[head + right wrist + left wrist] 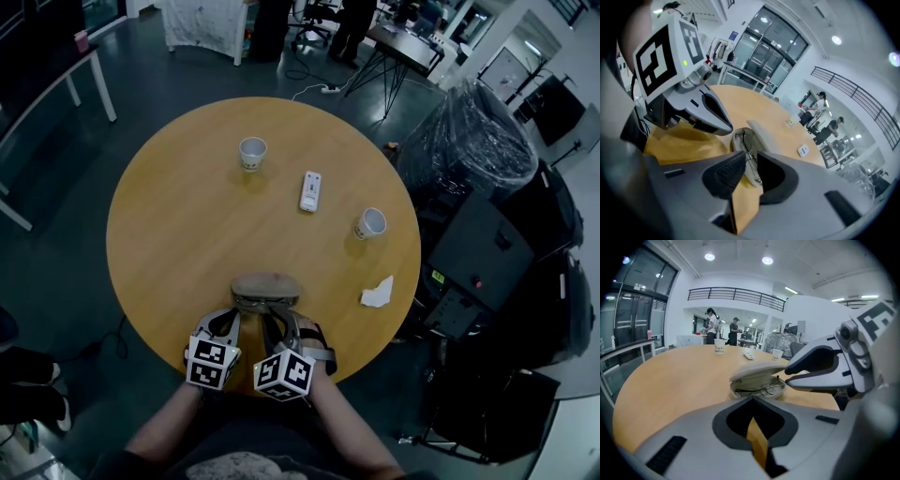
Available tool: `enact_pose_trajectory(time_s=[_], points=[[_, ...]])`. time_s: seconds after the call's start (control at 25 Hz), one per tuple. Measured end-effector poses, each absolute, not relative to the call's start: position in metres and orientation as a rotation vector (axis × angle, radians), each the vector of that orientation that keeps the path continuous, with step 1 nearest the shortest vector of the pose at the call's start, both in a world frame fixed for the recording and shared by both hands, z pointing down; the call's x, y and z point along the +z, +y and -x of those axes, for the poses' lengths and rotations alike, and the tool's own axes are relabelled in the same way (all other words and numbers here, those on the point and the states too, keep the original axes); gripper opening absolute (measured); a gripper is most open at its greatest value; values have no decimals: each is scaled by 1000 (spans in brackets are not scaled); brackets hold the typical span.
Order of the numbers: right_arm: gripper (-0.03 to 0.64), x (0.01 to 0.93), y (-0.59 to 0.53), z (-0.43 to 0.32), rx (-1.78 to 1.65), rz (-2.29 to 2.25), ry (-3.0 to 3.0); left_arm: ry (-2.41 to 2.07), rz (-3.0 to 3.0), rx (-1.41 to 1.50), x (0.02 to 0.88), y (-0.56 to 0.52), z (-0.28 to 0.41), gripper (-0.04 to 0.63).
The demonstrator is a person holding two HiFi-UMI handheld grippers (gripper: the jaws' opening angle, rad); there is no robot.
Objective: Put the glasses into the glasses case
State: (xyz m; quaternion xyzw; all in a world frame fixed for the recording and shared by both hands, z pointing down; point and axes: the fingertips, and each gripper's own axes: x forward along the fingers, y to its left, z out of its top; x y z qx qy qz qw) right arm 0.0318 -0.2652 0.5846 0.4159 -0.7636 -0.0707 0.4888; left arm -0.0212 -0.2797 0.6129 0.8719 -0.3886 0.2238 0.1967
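Head view looks down on a round wooden table (169,234), with both tools low at its 6 o'clock edge. Furthest left is the left gripper (223,326). Its own view shows its jaws brought together at the tips, with only a sliver of tabletop visible behind them and nothing held.

At 12 o'clock from it, far across the table, stands a paper cup (251,152).

Just right of the left gripper and nearer the table's centre lies the glasses case (265,287), its long axis running 9 to 3 o'clock across both tools. The left gripper view shows the glasses (761,390) already lying in the tray, with the lid (757,371) hanging half down over them, hinge on the far side.

Next comes the right gripper (284,323). Its jaws are parted by a narrow gap with nothing in it. The case rim shows through the gap, close ahead at 12 o'clock. I cannot tell whether the tips touch the rim.

Further right are a white remote-like bar (310,190), a second cup (370,223) and a crumpled tissue (378,292), all well apart from the case.

By my reading, only pressing the lid shut remains. The right tool sits nearer the case and straight in front of it, while the left stands off toward its 9 o'clock end.
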Motion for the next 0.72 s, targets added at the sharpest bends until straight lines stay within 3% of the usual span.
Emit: enact_pose_trajectory(time_s=[0.72], points=[[62, 509, -195, -37, -18, -1286, -1982, -1082, -2575, 338, 525, -214, 35, 6]])
